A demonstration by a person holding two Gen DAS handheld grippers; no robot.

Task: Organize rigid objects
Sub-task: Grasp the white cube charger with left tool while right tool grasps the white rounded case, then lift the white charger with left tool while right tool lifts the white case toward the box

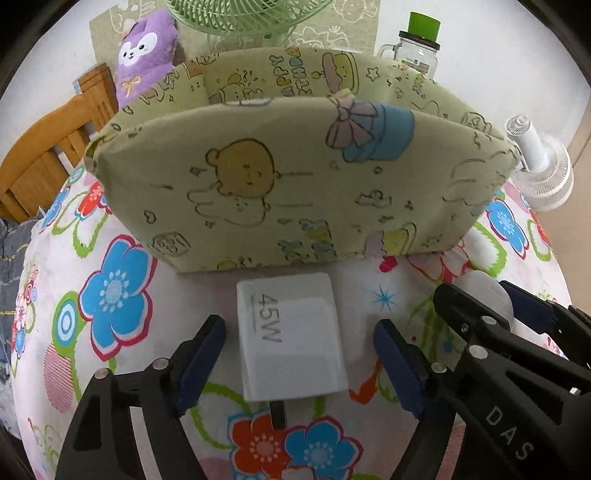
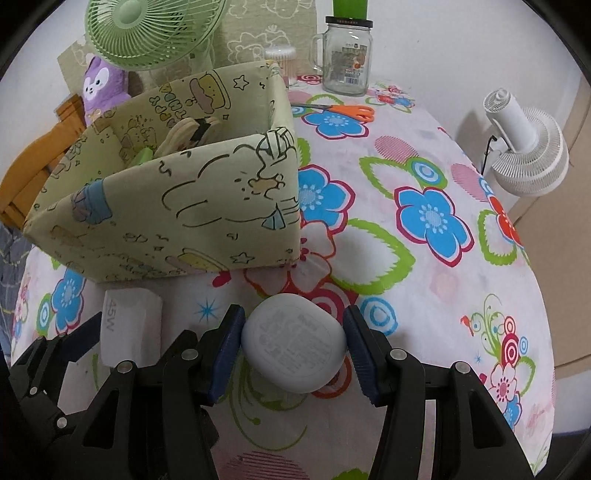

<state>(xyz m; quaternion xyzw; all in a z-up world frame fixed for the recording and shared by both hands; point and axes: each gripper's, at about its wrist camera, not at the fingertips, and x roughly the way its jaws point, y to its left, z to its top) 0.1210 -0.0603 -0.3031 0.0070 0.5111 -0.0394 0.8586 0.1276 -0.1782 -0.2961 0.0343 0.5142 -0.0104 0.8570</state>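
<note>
A white charger block marked 45W (image 1: 291, 339) lies flat on the flowered tablecloth (image 1: 114, 291), just in front of a pale green fabric storage box (image 1: 295, 184). My left gripper (image 1: 299, 323) straddles the charger with a narrow gap showing at each blue pad, so it stands open. In the right wrist view, my right gripper (image 2: 294, 314) is shut on a white rounded case (image 2: 295, 347), both pads touching its sides. The charger (image 2: 129, 325) sits to its left and the box (image 2: 166, 206) beyond. Several items lie inside the box, partly hidden.
At the back stand a green fan (image 2: 151, 33), a purple plush toy (image 2: 103, 88), a glass jar (image 2: 347, 59) and orange scissors (image 2: 343, 110). A white fan (image 2: 524, 147) sits off the table's right edge, and a wooden chair (image 1: 48, 147) is at the left.
</note>
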